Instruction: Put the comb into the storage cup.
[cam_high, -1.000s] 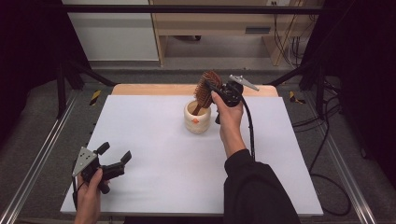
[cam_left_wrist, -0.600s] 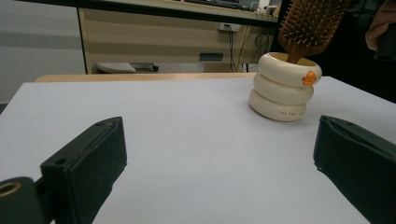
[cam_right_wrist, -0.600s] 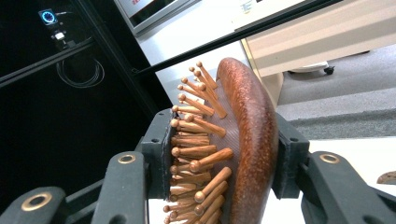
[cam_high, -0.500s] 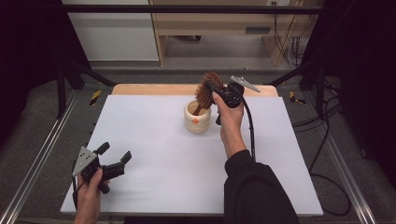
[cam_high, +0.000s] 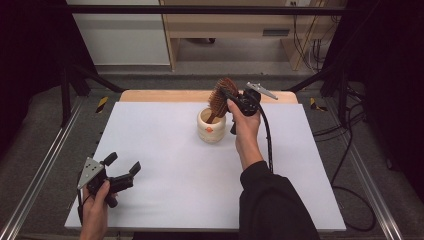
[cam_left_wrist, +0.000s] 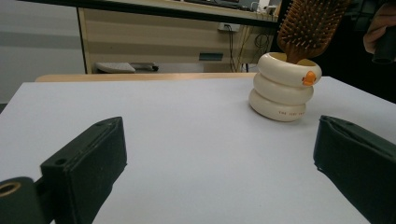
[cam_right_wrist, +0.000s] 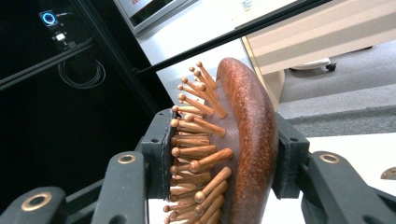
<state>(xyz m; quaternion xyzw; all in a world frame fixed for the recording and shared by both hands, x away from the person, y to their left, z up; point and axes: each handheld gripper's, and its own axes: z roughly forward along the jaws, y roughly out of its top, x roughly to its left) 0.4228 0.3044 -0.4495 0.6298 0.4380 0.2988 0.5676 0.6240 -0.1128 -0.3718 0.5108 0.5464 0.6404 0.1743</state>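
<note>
Right tool (cam_right_wrist: 219, 158) clamps the hairbrush (cam_right_wrist: 243, 140), handle seemingly in the cup (cam_high: 211, 126); left tool (cam_high: 122, 167) gapes.

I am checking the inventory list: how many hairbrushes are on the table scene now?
1. The wooden hairbrush stands with its handle inside the cream ringed cup at the far middle of the white table, its head clamped by the right tool. None seems hidden.

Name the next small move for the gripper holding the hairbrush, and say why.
Probably open the right gripper: it is clamped on the wooden hairbrush head, whose handle already stands inside the cream ringed cup, so releasing should leave it there.
</note>
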